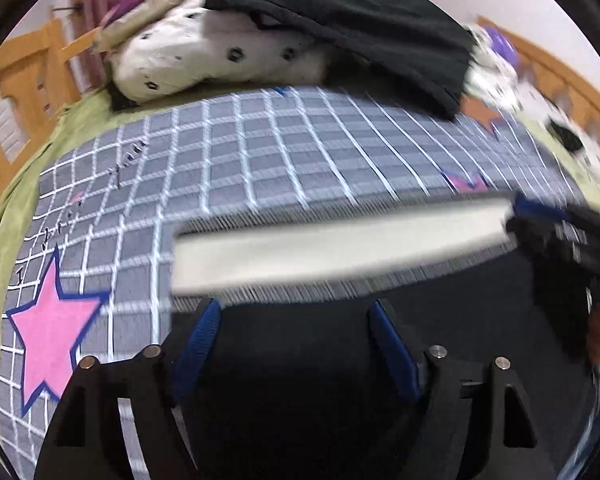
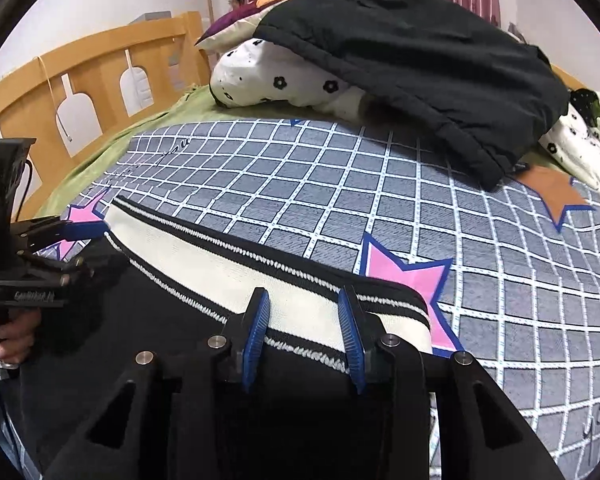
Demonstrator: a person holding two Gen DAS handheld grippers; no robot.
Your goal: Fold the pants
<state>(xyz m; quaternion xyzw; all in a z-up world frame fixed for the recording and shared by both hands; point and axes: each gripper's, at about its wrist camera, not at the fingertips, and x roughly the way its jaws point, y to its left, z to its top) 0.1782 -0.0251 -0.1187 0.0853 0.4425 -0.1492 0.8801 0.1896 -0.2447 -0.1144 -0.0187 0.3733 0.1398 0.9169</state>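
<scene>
Black pants lie on the bed at its near edge, the cream waistband with black-and-white trim running across the checked bedspread. Right tool: blue fingers parted, straddling the waistband near its right end; pads look apart from the cloth, so nothing gripped, though contact underneath is hard to judge. Left tool: fingers spread wide over the dark cloth just short of the waistband's left part, holding nothing; that view is blurred. From the right camera the left tool sits at the waistband's far-left corner, and a hand grips its handle. Judged step: the start, with both tools lining up on the waistband corners and no fold visible yet. The next move likely calls for closing each tool on its corner through all layers, then lifting evenly to keep the band straight. Beyond: a black garment over a flower-print pillow, pink star prints, wooden bed rail. Lettering on the left tool's body is too small to read; script on the bedspread is likewise illegible.
</scene>
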